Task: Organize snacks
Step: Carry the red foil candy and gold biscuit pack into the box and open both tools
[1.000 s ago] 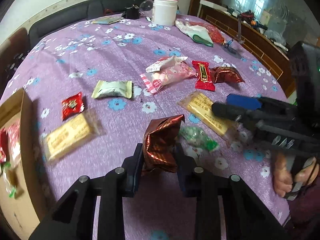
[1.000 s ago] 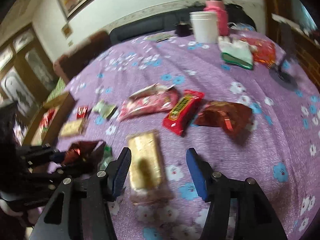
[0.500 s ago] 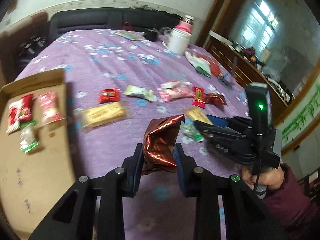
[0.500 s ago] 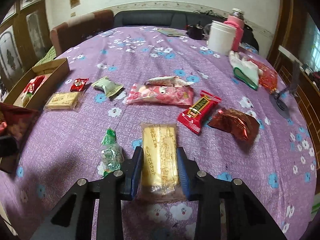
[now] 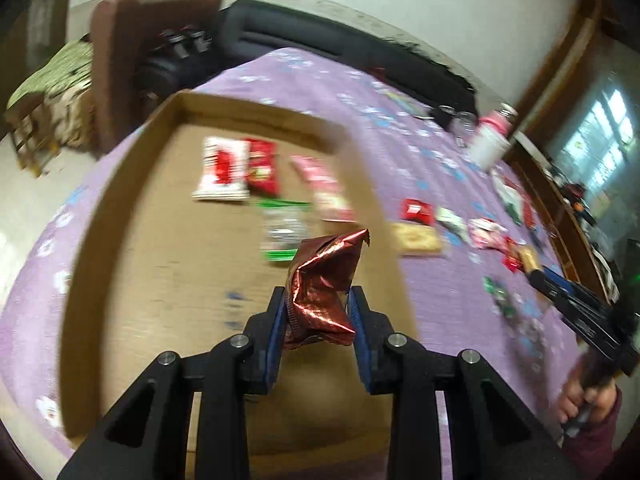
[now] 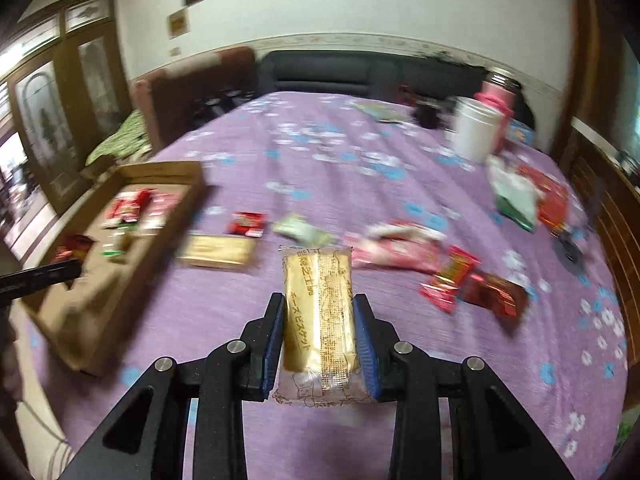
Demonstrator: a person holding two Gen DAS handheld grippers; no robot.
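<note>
My left gripper (image 5: 318,312) is shut on a crumpled dark red foil snack bag (image 5: 322,280) and holds it above the floor of a shallow cardboard box (image 5: 168,264). Several snack packets (image 5: 236,170) lie inside the box. My right gripper (image 6: 319,332) is shut on a golden biscuit pack (image 6: 318,304) in clear wrap, lifted above the purple flowered tablecloth (image 6: 320,152). The box (image 6: 76,304) lies to its left in the right wrist view. Loose snacks remain on the cloth: another golden biscuit pack (image 6: 214,254), a small red packet (image 6: 246,224), a pale green packet (image 6: 300,232), a pink bag (image 6: 396,250), a red bar (image 6: 450,282).
A white tub (image 6: 476,134) and pink bottle (image 6: 498,96) stand at the far right of the table, with a green-white bag (image 6: 514,196) nearby. A brown chair (image 6: 188,92) and dark sofa (image 6: 340,70) stand behind. The right gripper (image 5: 576,312) shows at the right of the left wrist view.
My left gripper has swung left with the foil bag, from over the cloth to over the box. My right gripper closed on the biscuit pack and lifted it off the cloth.
</note>
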